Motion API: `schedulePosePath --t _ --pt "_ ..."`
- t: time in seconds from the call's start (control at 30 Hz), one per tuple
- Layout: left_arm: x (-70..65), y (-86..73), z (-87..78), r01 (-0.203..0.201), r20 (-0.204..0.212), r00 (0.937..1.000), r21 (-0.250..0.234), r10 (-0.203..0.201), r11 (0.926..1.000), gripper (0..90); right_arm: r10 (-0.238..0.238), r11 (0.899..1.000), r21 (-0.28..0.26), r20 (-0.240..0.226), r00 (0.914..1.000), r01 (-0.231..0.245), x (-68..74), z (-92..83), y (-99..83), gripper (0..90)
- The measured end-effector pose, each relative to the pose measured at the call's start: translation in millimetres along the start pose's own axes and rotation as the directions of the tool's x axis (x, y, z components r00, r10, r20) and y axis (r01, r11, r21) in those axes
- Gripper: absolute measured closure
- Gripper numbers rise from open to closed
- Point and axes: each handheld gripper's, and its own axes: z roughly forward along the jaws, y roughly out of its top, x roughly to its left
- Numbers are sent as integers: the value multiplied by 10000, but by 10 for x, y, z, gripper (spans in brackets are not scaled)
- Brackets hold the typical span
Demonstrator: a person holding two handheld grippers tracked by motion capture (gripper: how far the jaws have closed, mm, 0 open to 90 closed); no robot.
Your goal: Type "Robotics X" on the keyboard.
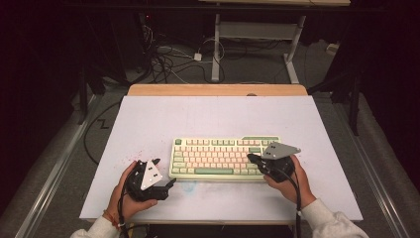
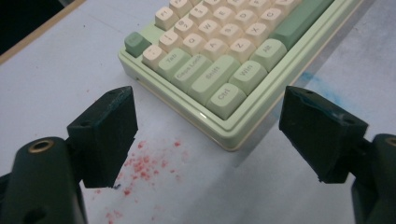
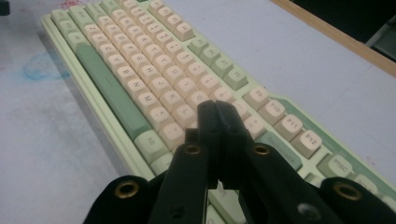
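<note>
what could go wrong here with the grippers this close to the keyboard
The right gripper, jaws shut, hangs over the keyboard at its right-hand keys; coming down off-centre, it might press two keys at once. The left gripper stands open by the corner near the Ctrl key, apart from it; a careless push could slide the keyboard across the table.

High view: fixed overhead on the person's side, facing forward and down; takes in the whole desk [image 1: 148, 124], floor beyond, forearms entering at bottom.

Left gripper view: rides the left claw [image 2: 210, 135], low and close to the desk top, looking along its two black jaws at the near left corner of the keyboard [image 2: 219, 56].

Right gripper view: rides the right claw [image 3: 217, 112], very close over the keys, looking leftward along the keyboard's length.

All three views share the keyboard and the white desk top.
</note>
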Motion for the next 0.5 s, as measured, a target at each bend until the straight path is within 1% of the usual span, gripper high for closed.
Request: schedulePosePath --t 0.03,0.2,0.33,0.4,0.5 --pt "-2 -9 -3 62 60 10000 21 -62 10000 181 26 10000 49 8 10000 -26 -8 39 28 900" --pt "-2 -32 -14 76 116 9999 98 -77 9999 181 -44 9995 315 -82 10000 47 -10 247 139 900" --pt "5 -34 -12 -13 67 10000 165 12 9999 181 -191 9981 589 -104 9998 197 10 386 180 900" --pt "13 -35 -9 79 101 9999 113 -80 9999 181 -159 9977 660 -184 9997 171 12 448 201 900" --pt "10 -37 0 90 113 9999 109 -92 9999 181 -234 9968 759 -246 9994 252 30 541 248 900"
